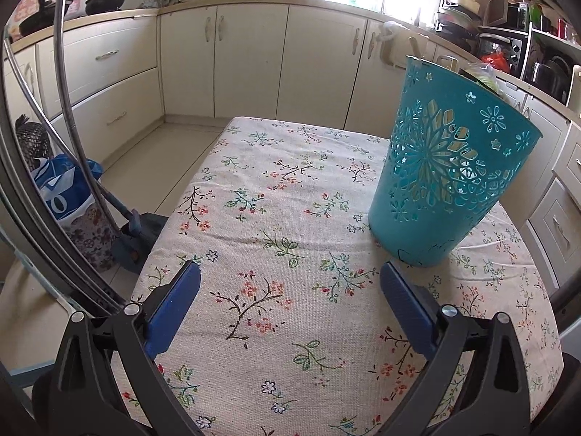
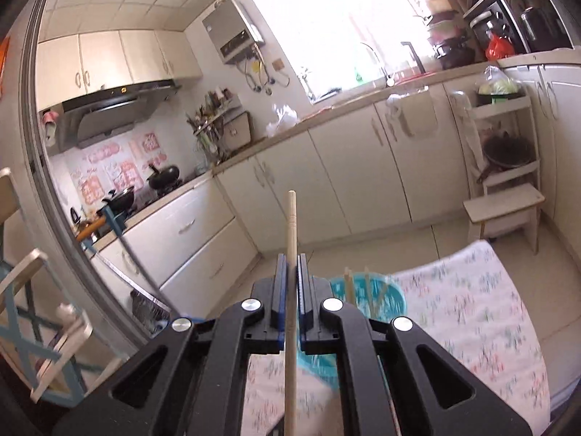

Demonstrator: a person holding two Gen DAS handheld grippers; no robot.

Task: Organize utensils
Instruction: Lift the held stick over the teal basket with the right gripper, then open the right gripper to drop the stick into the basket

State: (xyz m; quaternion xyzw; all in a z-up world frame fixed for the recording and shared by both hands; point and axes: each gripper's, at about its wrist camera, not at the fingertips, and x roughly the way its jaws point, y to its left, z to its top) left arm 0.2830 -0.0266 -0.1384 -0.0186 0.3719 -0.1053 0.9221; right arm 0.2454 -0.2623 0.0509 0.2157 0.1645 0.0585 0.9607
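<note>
The right gripper (image 2: pixel 290 265) has its two blue-padded fingers (image 2: pixel 279 290) drawn almost together, pinching a single pale wooden chopstick (image 2: pixel 291 225) between them. The chopstick runs straight through the narrow gap, its grooved end standing clear above the fingertips and its other end passing down out of the bottom of the right wrist view. The gripper is up in the air, above and apart from the table.

The left gripper (image 1: pixel 290 303) has its blue-padded fingers (image 1: pixel 174 309) spread wide, with nothing between them. It hangs over the table covered with a beige floral cloth (image 1: pixel 276 196), and only bare cloth shows in the gap.

A teal plastic basket with cut-out flower patterns (image 1: pixel 446 178) stands on that cloth, near the table's far right side in the left wrist view, just beyond the left gripper's right finger. It leans in that fisheye view; whether it is truly tilted I cannot tell. In the right wrist view its open top shows blurred below the right gripper, and several more pale wooden chopsticks (image 2: pixel 349 285) stand inside it, their ends poking above the rim.
</note>
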